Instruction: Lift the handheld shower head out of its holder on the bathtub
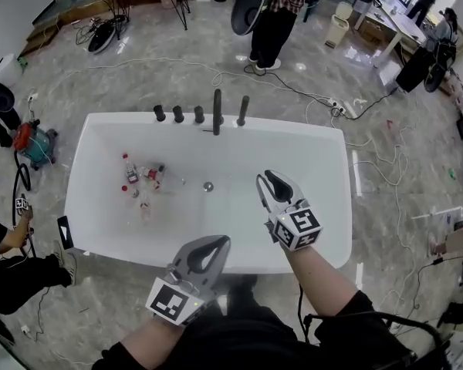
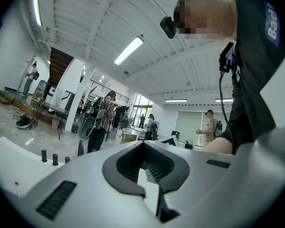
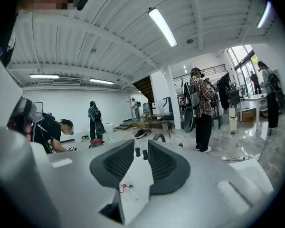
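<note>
White bathtub (image 1: pixel 83 168) — black handheld shower head (image 1: pixel 243 110) upright on far rim. Right gripper (image 1: pixel 264 179) over tub, jaws slightly spread, empty; left gripper (image 1: pixel 220 243) near front rim — jaws pressed together.

small bottles (image 1: pixel 143 179) scattered | red-and-teal machine (image 1: pixel 32 142) on floor | plaid-shirted person (image 1: pixel 278 14) standing

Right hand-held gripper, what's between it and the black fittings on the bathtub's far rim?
In the head view, only bare white bathtub surface lies between the right hand-held gripper and the black fittings; the drain sits off to the left.
</note>
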A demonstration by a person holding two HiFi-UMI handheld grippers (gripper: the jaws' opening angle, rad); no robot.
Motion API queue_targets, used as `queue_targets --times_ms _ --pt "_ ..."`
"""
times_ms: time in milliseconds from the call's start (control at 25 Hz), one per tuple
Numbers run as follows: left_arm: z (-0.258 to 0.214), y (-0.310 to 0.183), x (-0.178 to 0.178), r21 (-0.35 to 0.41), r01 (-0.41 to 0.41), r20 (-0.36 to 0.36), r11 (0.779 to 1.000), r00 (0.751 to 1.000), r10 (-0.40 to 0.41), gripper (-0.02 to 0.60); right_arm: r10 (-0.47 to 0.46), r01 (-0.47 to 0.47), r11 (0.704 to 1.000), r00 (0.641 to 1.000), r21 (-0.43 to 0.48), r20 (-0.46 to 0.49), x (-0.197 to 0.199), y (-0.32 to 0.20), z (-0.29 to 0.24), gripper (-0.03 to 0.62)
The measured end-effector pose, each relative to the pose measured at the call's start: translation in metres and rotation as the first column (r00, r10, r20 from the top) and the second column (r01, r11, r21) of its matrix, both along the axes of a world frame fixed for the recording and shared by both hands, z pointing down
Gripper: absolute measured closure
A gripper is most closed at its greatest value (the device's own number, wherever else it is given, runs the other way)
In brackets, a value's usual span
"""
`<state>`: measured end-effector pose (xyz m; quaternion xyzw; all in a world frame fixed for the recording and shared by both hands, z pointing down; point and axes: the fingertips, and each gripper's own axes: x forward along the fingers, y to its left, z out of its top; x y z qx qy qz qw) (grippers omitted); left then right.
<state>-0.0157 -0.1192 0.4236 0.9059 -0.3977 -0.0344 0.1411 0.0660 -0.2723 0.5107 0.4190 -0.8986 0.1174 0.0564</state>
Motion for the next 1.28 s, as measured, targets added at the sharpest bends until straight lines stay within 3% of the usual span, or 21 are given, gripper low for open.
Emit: queue_targets --times_ms 320,880,1280 --pt "0.013 -0.022 -0.017 -0.012 0.008 -0.003 1.0 1.0 -0.008 0.581 0.045 -0.046 0.998 0.998 -0.031 -0.047 -0.006 -0.08 0.041 0.493" --pt "0.063 -0.059 -0.041 -0.048 0.051 0.019 0.998 0.999 -0.05 0.581 0.043 -0.057 0.994 0.989 -0.094 -0.145 -0.015 -0.22 0.138 0.439" --pt "0.098 -0.079 -0.057 -0.057 0.101 0.028 0.993 0.995 -0.099 0.581 0.086 -0.11 0.981 0.985 -0.16 -0.15 -0.03 -0.306 0.201 0.408"
